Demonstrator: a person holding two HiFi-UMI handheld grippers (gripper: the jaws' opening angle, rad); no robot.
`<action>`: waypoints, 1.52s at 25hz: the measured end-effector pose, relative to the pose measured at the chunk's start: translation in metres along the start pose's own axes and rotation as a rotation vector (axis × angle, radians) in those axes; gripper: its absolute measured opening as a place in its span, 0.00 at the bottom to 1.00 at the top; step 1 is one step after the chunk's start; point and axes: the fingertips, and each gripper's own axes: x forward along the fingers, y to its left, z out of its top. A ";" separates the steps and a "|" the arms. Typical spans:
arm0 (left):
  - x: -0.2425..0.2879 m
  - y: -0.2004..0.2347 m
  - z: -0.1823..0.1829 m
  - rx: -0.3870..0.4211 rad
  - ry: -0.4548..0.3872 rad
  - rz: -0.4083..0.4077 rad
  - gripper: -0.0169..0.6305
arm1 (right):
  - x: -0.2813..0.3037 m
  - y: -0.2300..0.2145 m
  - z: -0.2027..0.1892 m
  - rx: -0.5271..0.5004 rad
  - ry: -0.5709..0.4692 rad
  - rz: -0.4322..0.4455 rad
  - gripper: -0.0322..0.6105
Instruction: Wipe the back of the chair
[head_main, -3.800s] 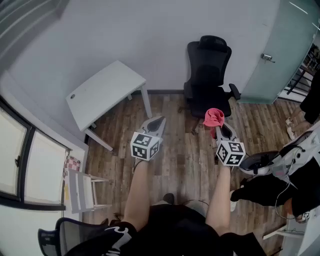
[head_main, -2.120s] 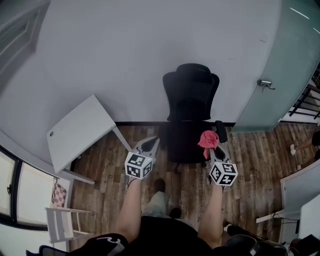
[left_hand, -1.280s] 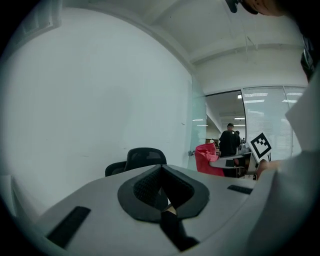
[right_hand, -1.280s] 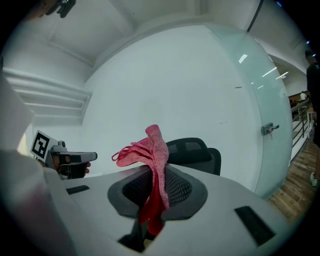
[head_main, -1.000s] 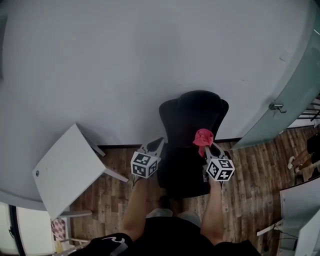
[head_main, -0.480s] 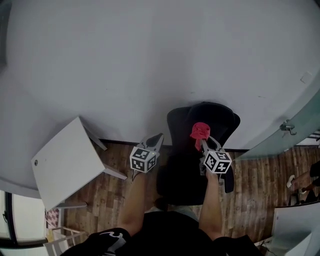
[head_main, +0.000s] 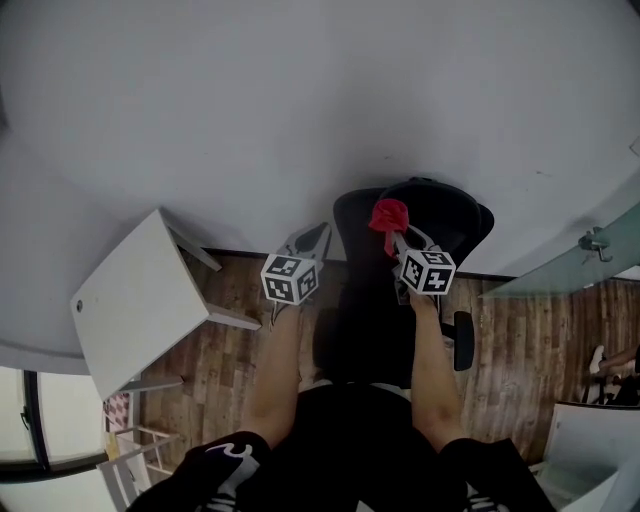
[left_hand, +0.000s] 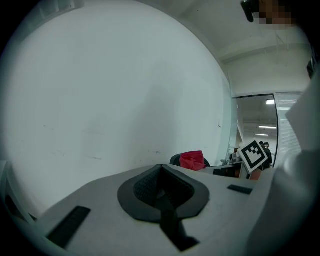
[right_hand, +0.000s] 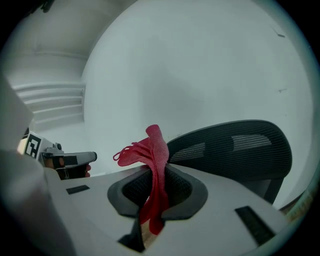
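Against the grey wall stands the black chair, its mesh back turned to the person. The right gripper is clamped on a red cloth, bunched above the jaws, apparently as a wiping pad. The cloth is at the back's upper left edge; whether it touches, I cannot tell. The left gripper, jaws together and empty, hangs just beside the chair, likely kept clear.

Office room: black mesh swivel chair, white bench, frosted glass door, wood-plank floor.
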 end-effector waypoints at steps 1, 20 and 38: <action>0.006 0.000 -0.001 -0.006 0.002 0.004 0.07 | 0.005 -0.003 0.000 0.000 0.005 0.007 0.14; 0.074 -0.025 0.005 -0.006 0.024 -0.002 0.07 | 0.053 -0.048 -0.011 -0.001 0.070 0.071 0.14; 0.128 -0.087 -0.002 0.003 0.053 -0.053 0.07 | 0.002 -0.166 -0.024 -0.003 0.129 -0.084 0.15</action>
